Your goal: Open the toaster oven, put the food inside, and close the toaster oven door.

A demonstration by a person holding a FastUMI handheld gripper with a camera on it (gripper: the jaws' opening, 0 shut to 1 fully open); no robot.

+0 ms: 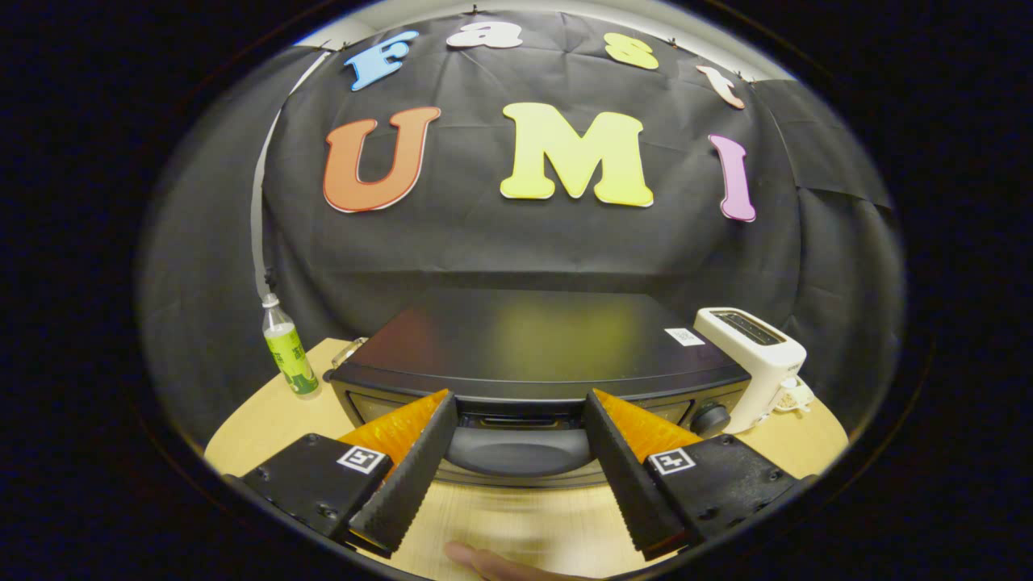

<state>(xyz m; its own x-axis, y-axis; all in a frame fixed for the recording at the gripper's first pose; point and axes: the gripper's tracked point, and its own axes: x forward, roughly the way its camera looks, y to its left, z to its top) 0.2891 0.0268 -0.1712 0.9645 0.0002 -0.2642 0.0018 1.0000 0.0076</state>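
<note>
Gripper view looks down over the black toaster oven (pixel 524 339) on the wooden table (pixel 266 411), its door shut and the curved door handle (pixel 516 452) facing the tool. A white toaster (pixel 759 355) stands just beside its right end, a green bottle (pixel 286 351) off its left. The gripper (pixel 516 411) is spread wide, holding nothing, its fingers straddling the handle's ends. To open well, I judge it should drop slightly, close squarely on the handle's middle, then pull outward and down along the door's arc. A fingertip (pixel 484 561) rests on the table below; the food I cannot see.
</note>
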